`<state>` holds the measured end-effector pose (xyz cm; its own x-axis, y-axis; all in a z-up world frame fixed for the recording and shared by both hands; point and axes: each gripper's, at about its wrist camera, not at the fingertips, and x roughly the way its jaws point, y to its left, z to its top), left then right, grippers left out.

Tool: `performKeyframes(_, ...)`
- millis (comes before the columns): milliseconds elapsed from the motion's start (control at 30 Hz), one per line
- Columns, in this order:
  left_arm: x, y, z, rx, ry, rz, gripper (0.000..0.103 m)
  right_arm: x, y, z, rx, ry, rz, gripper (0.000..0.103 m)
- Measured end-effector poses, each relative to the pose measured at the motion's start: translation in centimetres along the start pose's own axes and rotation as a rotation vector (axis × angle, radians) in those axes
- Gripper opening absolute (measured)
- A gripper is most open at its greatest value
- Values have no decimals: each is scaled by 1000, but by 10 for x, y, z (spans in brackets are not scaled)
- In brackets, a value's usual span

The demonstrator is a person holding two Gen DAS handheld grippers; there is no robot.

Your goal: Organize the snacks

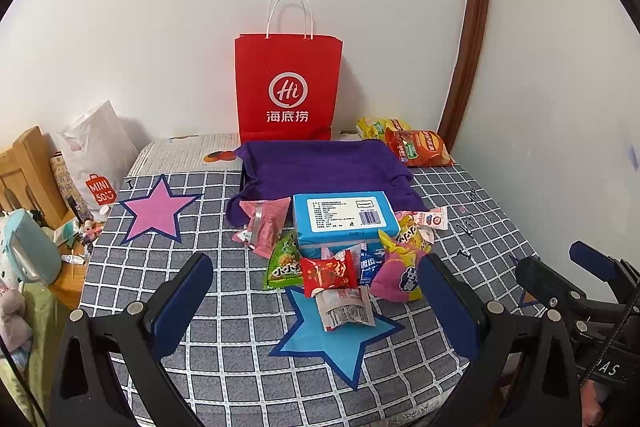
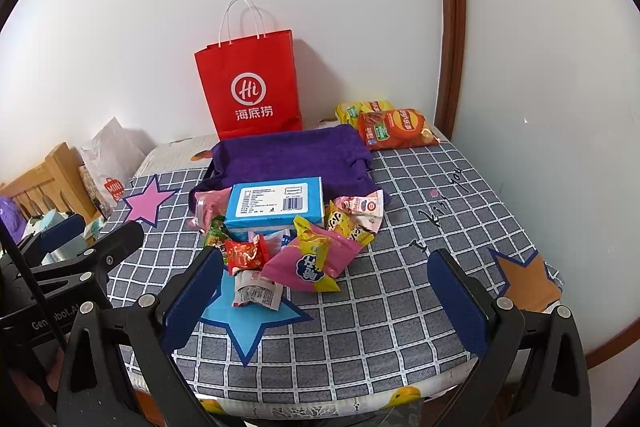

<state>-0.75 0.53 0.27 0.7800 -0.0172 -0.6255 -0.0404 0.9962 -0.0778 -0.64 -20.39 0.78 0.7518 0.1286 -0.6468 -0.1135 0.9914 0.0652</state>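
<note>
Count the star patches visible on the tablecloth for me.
3: pink star far left, blue star under the nearest snacks, orange star at the right edge. Others may be hidden.

Both the left gripper [image 1: 316, 301] and the right gripper [image 2: 326, 297] hover side by side, jaws spread wide, holding nothing.

surface: checked cloth [image 1: 224, 307] | on it: snack pile [image 1: 340, 259], purple tray [image 1: 320, 167], red bag [image 1: 288, 87]

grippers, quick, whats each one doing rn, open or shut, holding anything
Left gripper: open, holding nothing, above the snack pile.
Right gripper: open, holding nothing, above the checked tablecloth.
</note>
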Motion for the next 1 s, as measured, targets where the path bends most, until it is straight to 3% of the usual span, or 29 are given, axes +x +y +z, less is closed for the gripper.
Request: performKeyframes(1000, -2, 0, 0, 0, -3, -2, 102, -3, 2, -2, 2, -9, 6, 101)
